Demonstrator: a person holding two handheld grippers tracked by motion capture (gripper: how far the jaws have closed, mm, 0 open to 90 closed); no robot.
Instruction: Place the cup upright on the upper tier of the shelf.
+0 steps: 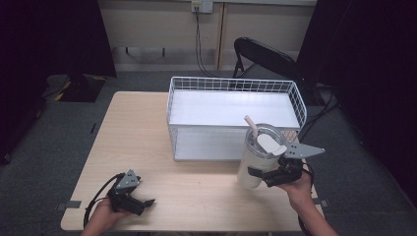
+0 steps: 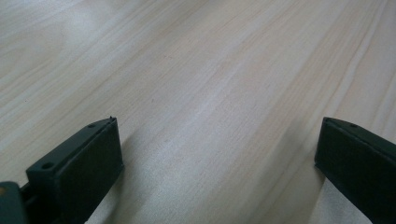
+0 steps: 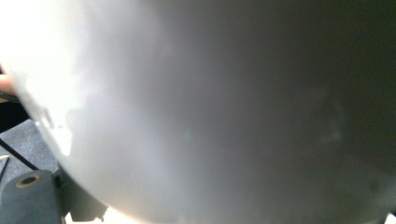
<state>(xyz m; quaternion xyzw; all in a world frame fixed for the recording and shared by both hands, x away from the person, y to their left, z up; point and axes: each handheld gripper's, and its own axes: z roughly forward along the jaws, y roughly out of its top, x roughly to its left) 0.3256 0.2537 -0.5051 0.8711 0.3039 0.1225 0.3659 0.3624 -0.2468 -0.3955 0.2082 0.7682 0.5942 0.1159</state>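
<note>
Right gripper view is taken up almost wholly by the pale curved wall of the tumbler (image 3: 210, 107), so close that it blurs; its rim, lid and base are cut off, and of this gripper's own jaws just a dark corner shows at the lower left. High view gives what that one hides: the right gripper (image 1: 268, 176) is clamped across the lower body of the tumbler (image 1: 258, 157), which stands tilted at the table's (image 1: 147, 128) near right, just in front of the wire basket (image 1: 236, 115). Its clear lid, white flap and straw are plain there, though whether its base touches the wood I cannot tell.

Left gripper view shows bare wood grain between two black jaws spread wide, holding nothing. From above, the left gripper (image 1: 140, 202) rests low at the near left edge, well apart from the tumbler.

Farther back, the basket's white floor lies bare, and a dark folding chair (image 1: 265, 59) stands behind it, half lost in shadow.
</note>
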